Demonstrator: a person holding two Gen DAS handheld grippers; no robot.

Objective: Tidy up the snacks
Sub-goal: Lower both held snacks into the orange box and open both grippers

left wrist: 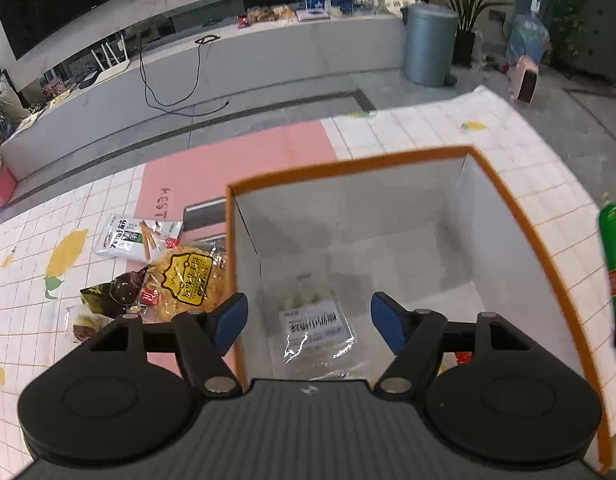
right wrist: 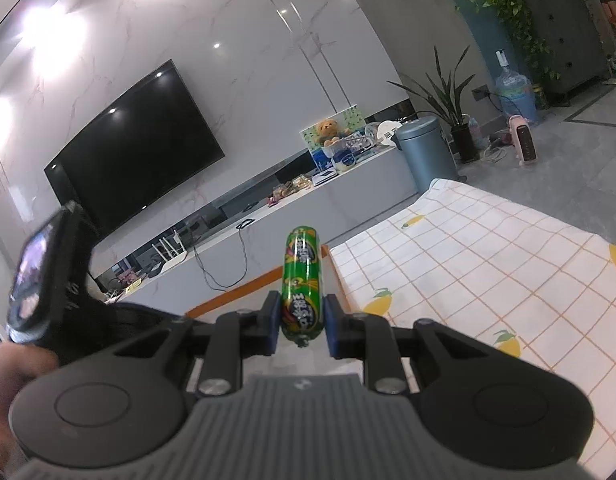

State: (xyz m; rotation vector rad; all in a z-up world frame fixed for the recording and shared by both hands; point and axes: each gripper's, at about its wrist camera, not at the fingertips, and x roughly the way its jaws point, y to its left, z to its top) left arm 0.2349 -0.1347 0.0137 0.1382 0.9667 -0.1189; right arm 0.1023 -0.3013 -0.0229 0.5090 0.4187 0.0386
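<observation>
While the checked cloth (left wrist: pixel 408 136) still carries loose snacks (left wrist: pixel 179 276) left of the orange-rimmed box (left wrist: pixel 520 216), the job stands mid-way, by my reading. Over that box the left gripper (left wrist: pixel 308 320) hangs with jaws wide and nothing between them; a clear packet (left wrist: pixel 316 328) lies on the box floor beneath. The right gripper (right wrist: pixel 299 320) pinches a green sausage stick (right wrist: pixel 301 276) upright, beside the box rim. Next, probably, this stick goes over the opening and gets let go.
</observation>
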